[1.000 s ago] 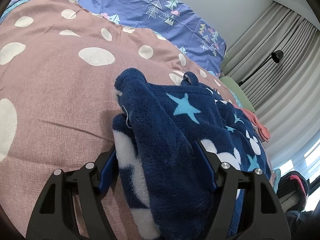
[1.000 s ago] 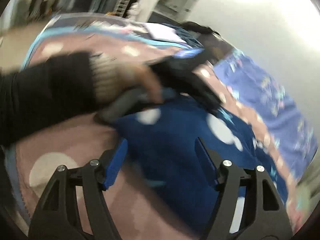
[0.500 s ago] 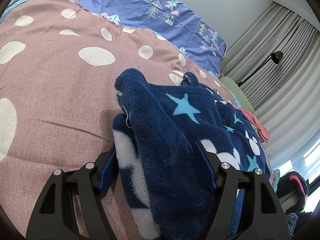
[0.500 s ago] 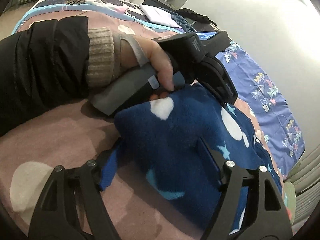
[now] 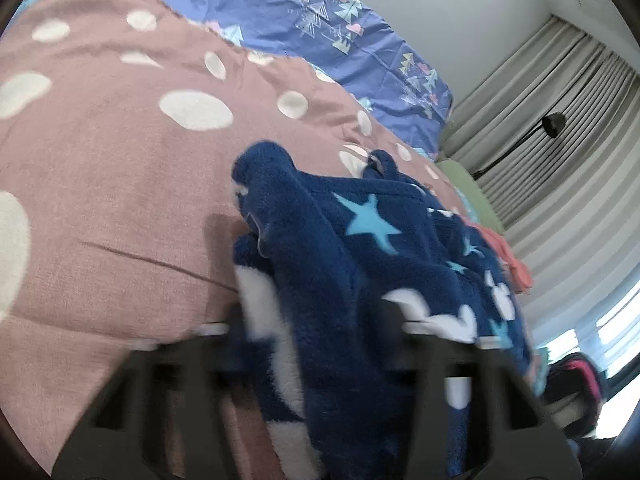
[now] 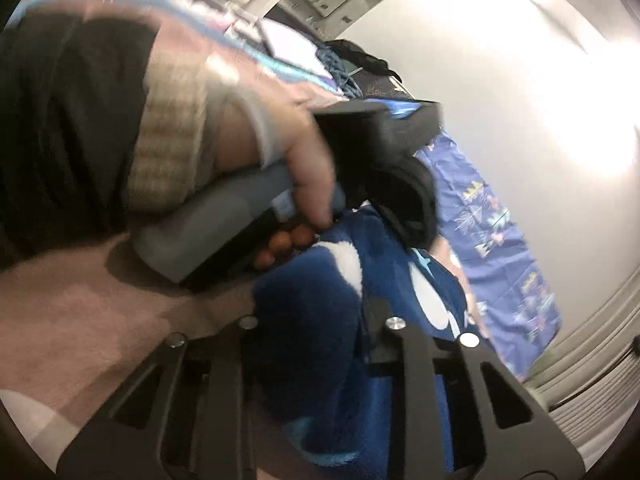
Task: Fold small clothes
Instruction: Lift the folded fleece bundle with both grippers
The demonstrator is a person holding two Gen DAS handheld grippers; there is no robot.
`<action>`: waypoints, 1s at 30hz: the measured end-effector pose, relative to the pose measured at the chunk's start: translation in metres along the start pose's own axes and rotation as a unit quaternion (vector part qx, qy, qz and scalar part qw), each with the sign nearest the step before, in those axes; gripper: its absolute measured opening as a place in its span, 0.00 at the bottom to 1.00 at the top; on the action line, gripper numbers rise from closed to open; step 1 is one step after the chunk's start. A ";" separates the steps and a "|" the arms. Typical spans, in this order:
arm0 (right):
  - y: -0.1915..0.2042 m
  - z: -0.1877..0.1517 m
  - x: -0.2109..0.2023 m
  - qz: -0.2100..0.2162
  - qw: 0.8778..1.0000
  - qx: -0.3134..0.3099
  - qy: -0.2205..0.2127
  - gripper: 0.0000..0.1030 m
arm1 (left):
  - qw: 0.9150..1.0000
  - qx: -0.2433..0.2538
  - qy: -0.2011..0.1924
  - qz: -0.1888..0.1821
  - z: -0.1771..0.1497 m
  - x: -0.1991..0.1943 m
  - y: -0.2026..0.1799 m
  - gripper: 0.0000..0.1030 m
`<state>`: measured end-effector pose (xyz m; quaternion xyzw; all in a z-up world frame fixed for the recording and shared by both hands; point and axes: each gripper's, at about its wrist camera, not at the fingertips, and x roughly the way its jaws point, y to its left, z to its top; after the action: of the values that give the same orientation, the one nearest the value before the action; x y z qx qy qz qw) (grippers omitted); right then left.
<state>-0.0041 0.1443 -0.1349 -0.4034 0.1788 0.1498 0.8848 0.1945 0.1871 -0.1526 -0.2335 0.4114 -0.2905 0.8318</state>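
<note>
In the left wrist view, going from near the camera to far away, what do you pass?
left gripper, jaws closing with fleece between them → navy star fleece garment → pink spotted bedspread → purple tree-print sheet → white wall

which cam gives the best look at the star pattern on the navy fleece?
Left wrist. The navy fleece garment lies spread ahead of the closing jaws of the left gripper, a light blue star in full view. The right wrist view shows only a blurred bunched edge with white patches, partly hidden behind the left hand.
</note>
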 end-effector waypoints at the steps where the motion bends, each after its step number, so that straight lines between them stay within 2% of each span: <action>1: -0.010 0.001 -0.004 0.008 1.000 0.021 -0.005 0.23 | 1.000 -0.018 -0.005 -0.007 0.002 -0.001 0.001 0.30; 5: -0.068 0.000 -0.023 0.038 0.990 0.134 -0.027 0.22 | 0.998 -0.029 -0.035 -0.042 0.016 -0.016 -0.023 0.27; 9: -0.123 -0.014 -0.051 0.040 0.972 0.226 -0.056 0.22 | 0.997 0.053 -0.046 -0.020 0.035 -0.025 -0.092 0.26; 12: -0.171 -0.035 -0.072 0.044 0.947 0.310 -0.072 0.22 | 0.993 0.106 -0.045 -0.009 0.045 -0.020 -0.151 0.26; 16: -0.224 -0.082 -0.106 0.051 0.903 0.418 -0.086 0.21 | 0.986 0.164 -0.032 0.005 0.048 0.005 -0.227 0.26; 17: -0.241 -0.100 -0.112 0.055 0.889 0.447 -0.087 0.21 | 0.984 0.175 -0.027 0.010 0.048 0.014 -0.242 0.26; 20: -0.275 -0.146 -0.123 0.053 0.857 0.506 -0.084 0.21 | 0.978 0.209 -0.002 0.026 0.041 0.050 -0.291 0.27; 23: -0.298 -0.198 -0.128 0.055 0.818 0.567 -0.073 0.21 | 0.970 0.236 0.032 0.042 0.029 0.100 -0.330 0.27; 25: -0.307 -0.230 -0.128 0.064 0.790 0.607 -0.062 0.20 | 0.965 0.248 0.057 0.061 0.017 0.134 -0.348 0.27; 27: -0.312 -0.269 -0.124 0.073 0.756 0.649 -0.044 0.20 | 0.958 0.257 0.095 0.091 0.000 0.175 -0.362 0.30; 28: -0.311 -0.285 -0.122 0.078 0.741 0.666 -0.036 0.20 | 0.953 0.262 0.112 0.104 -0.008 0.192 -0.367 0.35; 29: -0.308 -0.308 -0.118 0.088 0.717 0.691 -0.023 0.20 | 0.947 0.271 0.130 0.118 -0.018 0.210 -0.371 0.41; 30: -0.304 -0.324 -0.114 0.094 0.700 0.707 -0.015 0.20 | 0.942 0.281 0.140 0.123 -0.027 0.220 -0.372 0.44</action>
<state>-0.0442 -0.3099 -0.0822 0.3625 0.2558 0.0676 0.8936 0.1727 -0.2346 -0.0549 0.1047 0.4508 -0.3190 0.8271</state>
